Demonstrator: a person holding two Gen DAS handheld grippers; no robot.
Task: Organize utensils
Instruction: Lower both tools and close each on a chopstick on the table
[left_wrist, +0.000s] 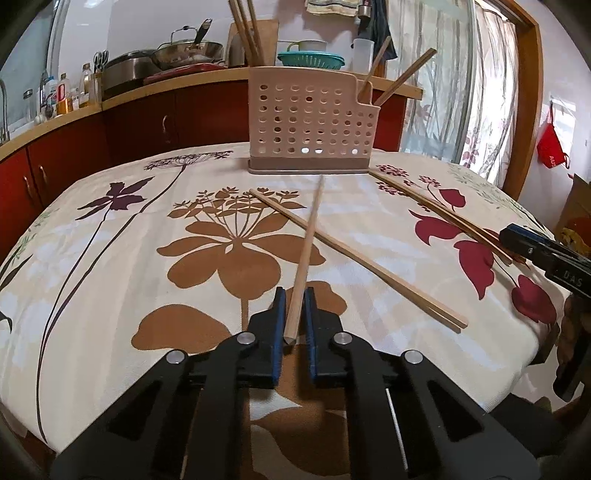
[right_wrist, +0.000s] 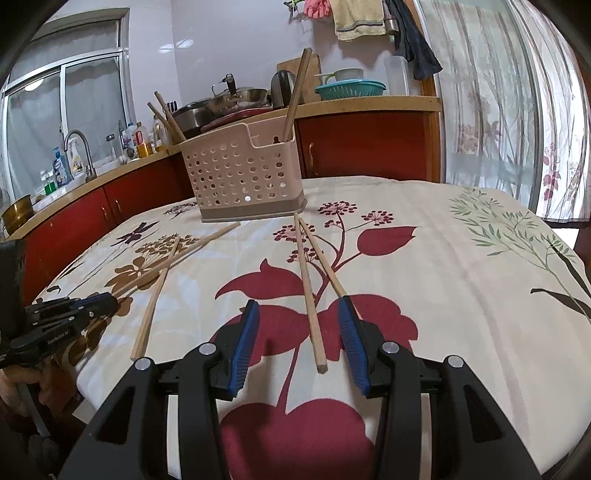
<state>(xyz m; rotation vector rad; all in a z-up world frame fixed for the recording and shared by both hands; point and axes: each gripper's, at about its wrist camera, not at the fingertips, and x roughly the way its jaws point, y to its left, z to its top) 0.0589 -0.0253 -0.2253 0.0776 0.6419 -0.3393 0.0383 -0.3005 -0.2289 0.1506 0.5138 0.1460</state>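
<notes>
Left gripper (left_wrist: 293, 310) nearly closed about the near end of a round wooden chopstick (left_wrist: 308, 243) — long axis running far toward the perforated beige plastic holder (left_wrist: 310, 122). Right gripper (right_wrist: 299, 332) apart, straddling another chopstick (right_wrist: 308, 291).

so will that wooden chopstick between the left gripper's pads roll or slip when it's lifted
The long wooden chopstick looks round, so probably apt to roll if nudged. Held near one end by the left gripper, it may droop or pivot. It looks stiff and light, crossing a second wooden chopstick.
</notes>
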